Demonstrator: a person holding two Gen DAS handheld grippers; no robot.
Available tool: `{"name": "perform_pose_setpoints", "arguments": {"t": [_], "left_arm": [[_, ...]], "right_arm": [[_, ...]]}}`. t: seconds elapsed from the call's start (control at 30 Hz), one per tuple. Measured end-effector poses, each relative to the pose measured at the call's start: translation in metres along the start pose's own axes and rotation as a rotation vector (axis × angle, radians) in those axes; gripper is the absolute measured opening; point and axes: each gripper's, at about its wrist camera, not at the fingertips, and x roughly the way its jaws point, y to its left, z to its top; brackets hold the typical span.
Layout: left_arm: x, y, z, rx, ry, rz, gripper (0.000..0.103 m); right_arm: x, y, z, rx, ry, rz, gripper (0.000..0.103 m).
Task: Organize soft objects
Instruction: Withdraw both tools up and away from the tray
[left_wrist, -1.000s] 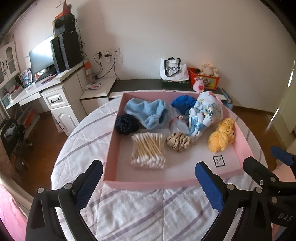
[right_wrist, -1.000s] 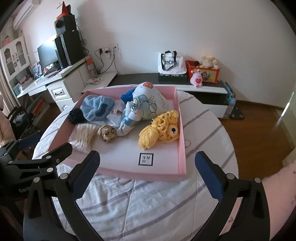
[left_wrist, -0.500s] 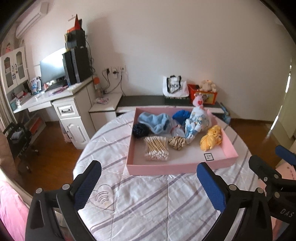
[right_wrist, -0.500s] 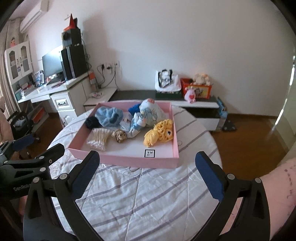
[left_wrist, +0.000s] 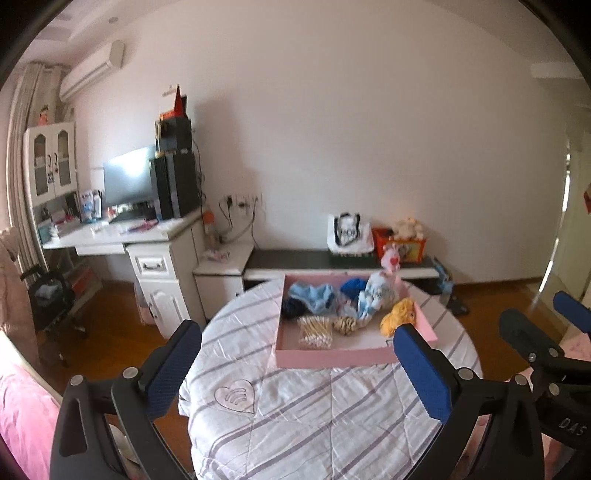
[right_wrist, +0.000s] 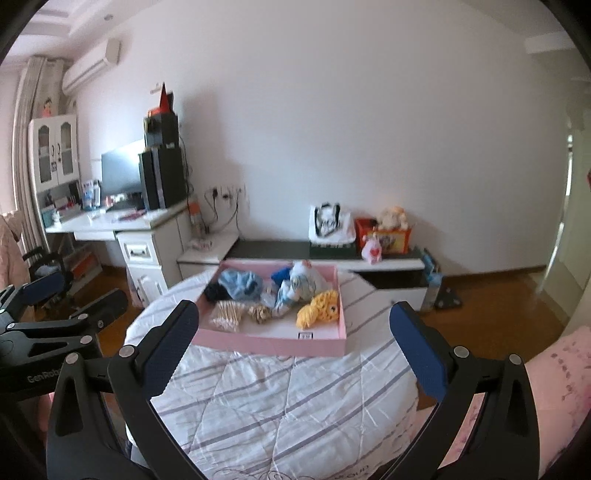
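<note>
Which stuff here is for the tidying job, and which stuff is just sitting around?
For the job: pink tray, yellow toy, blue hat, printed plush, cotton swabs, scrunchie.

Just around: tote bag, orange box, monitor, desk.

- Left claw and right claw: matt black plastic arms, blue textured pads, small metal bolts.
- Bench: covered in quilted, striped white cloth, slightly creased.
- Pink tray at the bench's far edge: smooth matt card.
- Yellow toy: chunky crocheted yarn.
- Floor: glossy wood.
</note>
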Motion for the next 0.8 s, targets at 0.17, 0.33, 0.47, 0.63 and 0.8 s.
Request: {"name": "perform_pose_setpoints", "arguments": {"t": [0.17, 0.33, 0.47, 0.63, 0.8], "left_arm": [[-0.047, -0.001, -0.01, 0.006, -0.075, 0.005, 0.103], [-0.085, -0.003, -0.023, 0.006, -0.141, 0.03, 0.103], [-0.108, -0.004, -0.033, -0.002, -0.178, 0.018, 0.103], [-0.129, -0.002, -0.044, -0.008, -0.22, 0.011, 0.103], [-0.148, 0.001, -0.056, -0.008, -0.261, 0.015, 0.103]], "right_arm": [[-0.037, 0.006, 0.002, -0.006, -0.077, 0.007, 0.103], [-0.064, 0.013, 0.003, -0.022, -0.135, -0.001, 0.103], [-0.086, 0.019, 0.002, -0.035, -0.182, -0.001, 0.103], [-0.112, 0.024, -0.001, -0.046, -0.234, -0.012, 0.103], [-0.131, 0.028, -0.003, -0.049, -0.269, -0.02, 0.103]]}}
